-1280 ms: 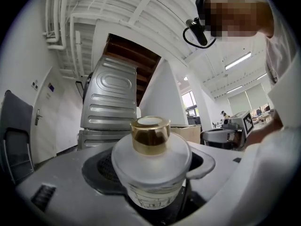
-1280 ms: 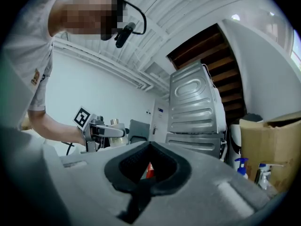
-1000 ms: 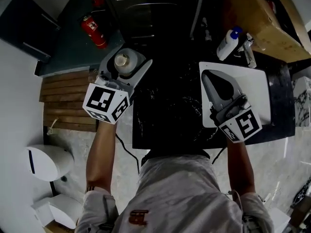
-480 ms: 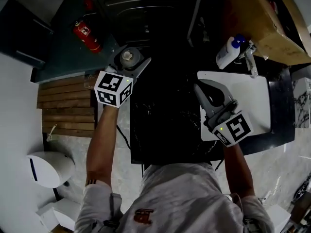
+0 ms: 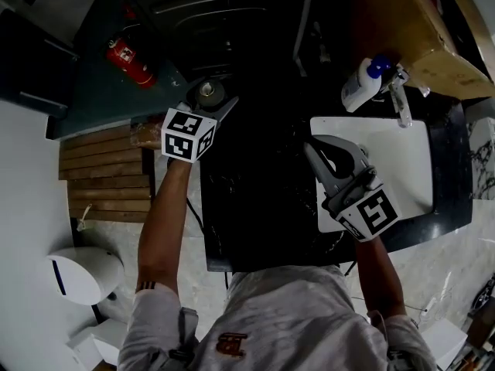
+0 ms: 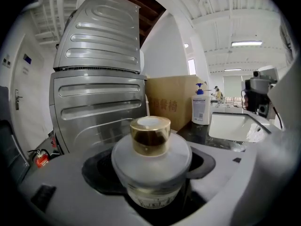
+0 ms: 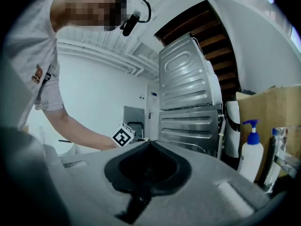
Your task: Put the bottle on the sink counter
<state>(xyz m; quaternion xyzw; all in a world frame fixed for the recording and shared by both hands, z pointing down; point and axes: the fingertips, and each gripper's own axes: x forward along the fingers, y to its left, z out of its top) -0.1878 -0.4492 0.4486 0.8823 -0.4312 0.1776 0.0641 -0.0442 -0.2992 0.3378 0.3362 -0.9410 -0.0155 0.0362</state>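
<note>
A round frosted bottle (image 6: 151, 161) with a gold cap sits upright between the jaws of my left gripper (image 6: 151, 192), which is shut on its body. In the head view the bottle (image 5: 207, 93) and left gripper (image 5: 210, 105) hang by the far left corner of the black sink counter (image 5: 255, 199). My right gripper (image 5: 310, 144) is shut and empty, its tips over the counter just left of the white sink basin (image 5: 394, 161). In the right gripper view its jaws (image 7: 148, 144) meet with nothing between them.
A white pump bottle (image 5: 360, 83) and a faucet (image 5: 400, 99) stand behind the basin, with a cardboard box (image 5: 421, 33) beyond. A ribbed metal appliance (image 5: 224, 14) is at the back. A red fire extinguisher (image 5: 125, 59) and wooden slats (image 5: 100, 176) lie on the floor at left.
The left gripper has carried the bottle farther away and a little right, toward the counter's far left corner. The right gripper has drifted left off the basin.
</note>
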